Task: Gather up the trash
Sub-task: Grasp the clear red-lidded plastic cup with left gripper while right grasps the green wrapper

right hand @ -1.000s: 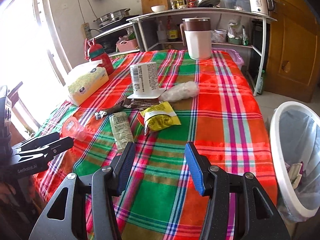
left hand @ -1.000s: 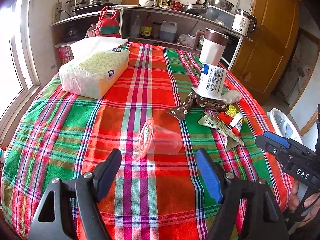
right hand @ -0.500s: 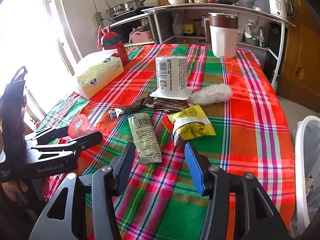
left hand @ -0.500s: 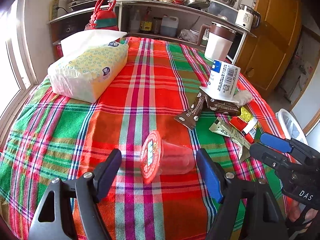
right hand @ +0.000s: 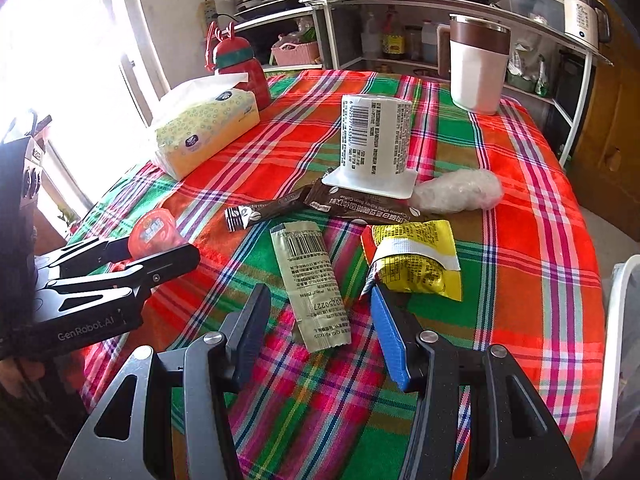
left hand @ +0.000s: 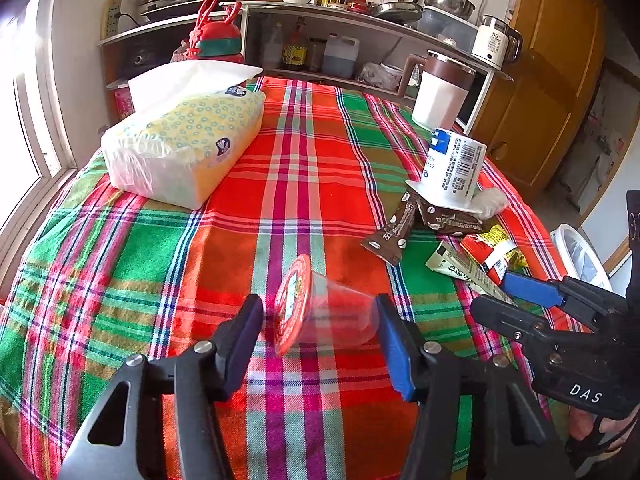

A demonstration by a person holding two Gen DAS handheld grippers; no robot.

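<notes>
A clear plastic cup with a red foil lid (left hand: 316,312) lies on its side on the plaid tablecloth, between the open jaws of my left gripper (left hand: 318,320); it also shows in the right wrist view (right hand: 154,232). My right gripper (right hand: 318,308) is open over a pale green sachet (right hand: 314,280), with a yellow snack packet (right hand: 416,260) by its right finger. Brown coffee sachets (right hand: 340,204), an upturned white cup (right hand: 376,140) and a crumpled clear bag (right hand: 460,190) lie beyond.
A tissue pack (left hand: 184,148) sits at the table's left. A white and brown jug (right hand: 478,68) and a red bottle (right hand: 236,64) stand at the far side. A white trash bin (left hand: 580,252) stands off the table's right edge. Kitchen shelves (left hand: 360,20) are behind.
Both grippers have moved forward over the table. The lidded cup now lies between my left jaws, and the green sachet has come between my right jaws. Both stay open.
</notes>
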